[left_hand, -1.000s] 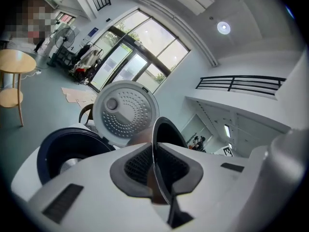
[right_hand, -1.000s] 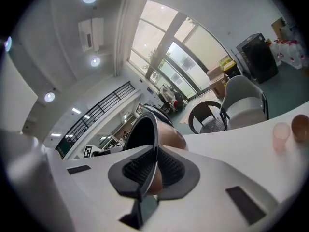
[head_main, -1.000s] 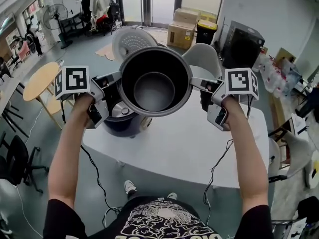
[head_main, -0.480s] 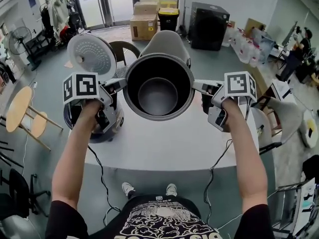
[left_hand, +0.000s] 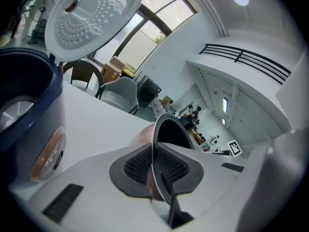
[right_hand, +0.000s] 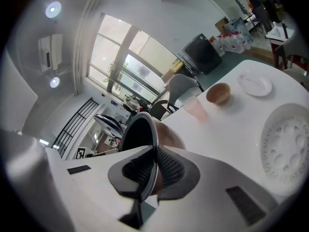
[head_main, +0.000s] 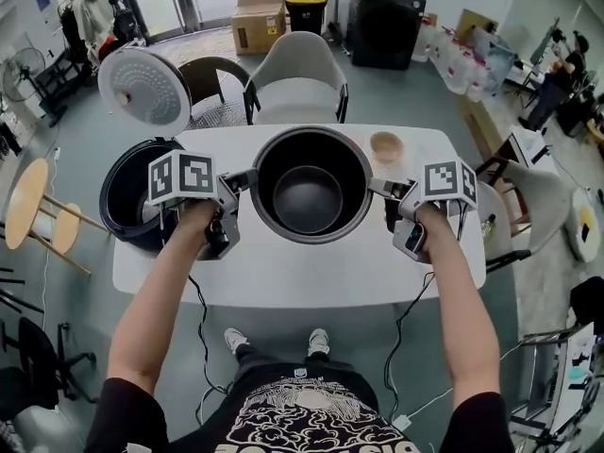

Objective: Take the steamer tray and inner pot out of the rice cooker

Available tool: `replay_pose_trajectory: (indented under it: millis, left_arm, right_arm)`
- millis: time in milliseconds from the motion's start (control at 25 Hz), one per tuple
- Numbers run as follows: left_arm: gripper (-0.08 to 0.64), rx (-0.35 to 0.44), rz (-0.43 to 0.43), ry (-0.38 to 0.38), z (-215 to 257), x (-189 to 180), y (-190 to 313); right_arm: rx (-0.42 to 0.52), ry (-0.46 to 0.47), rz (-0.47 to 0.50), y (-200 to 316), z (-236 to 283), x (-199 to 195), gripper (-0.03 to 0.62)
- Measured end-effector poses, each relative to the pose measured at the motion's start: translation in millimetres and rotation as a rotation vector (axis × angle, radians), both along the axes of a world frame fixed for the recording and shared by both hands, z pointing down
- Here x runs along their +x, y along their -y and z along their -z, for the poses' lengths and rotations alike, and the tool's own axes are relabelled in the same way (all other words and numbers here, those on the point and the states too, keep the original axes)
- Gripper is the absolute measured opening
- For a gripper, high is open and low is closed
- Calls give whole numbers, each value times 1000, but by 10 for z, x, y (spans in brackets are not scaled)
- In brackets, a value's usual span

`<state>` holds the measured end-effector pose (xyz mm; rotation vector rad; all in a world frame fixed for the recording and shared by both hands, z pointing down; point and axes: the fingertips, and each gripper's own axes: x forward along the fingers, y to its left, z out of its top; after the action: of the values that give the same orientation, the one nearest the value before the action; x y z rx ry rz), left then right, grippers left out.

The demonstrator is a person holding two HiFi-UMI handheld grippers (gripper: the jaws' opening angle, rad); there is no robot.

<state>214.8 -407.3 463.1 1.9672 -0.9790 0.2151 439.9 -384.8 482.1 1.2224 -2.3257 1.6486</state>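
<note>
Dark inner pot (head_main: 311, 196) — upright, beside open rice cooker (head_main: 121, 194).

On the table (head_main: 311, 276), rice cooker (head_main: 127, 196) left of inner pot (head_main: 311, 201), bowl (head_main: 387, 145) behind its right

Table: you face a white rectangular table (head_main: 311, 286).
Chair: a pale grey moulded chair (head_main: 297, 69) stands at its far edge.
Bowl: a small brown round bowl (right_hand: 218, 93) sits on the table.
Cup: a pink translucent cup (right_hand: 195, 108) stands near the bowl.
Plate: a small white plate (right_hand: 256, 85) lies just beside the bowl.
Floor beyond: you see brown cardboard boxes (head_main: 260, 17) and a black cabinet (head_main: 387, 22).
Far left: a round wooden side table (head_main: 24, 201).
</note>
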Motion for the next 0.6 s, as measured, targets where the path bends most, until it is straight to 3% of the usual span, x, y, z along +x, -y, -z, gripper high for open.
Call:
replay_pose_trajectory:
  millis: [280,600]
  left_arm:
    - [44,-107,40,17,-682,202,-20]
    - [46,-187,82,39,-964,150,-70]
  right_arm:
    - [-89,-20,27,42,-596,220,38]
    - [-152,-46,67,67,-863,180,40]
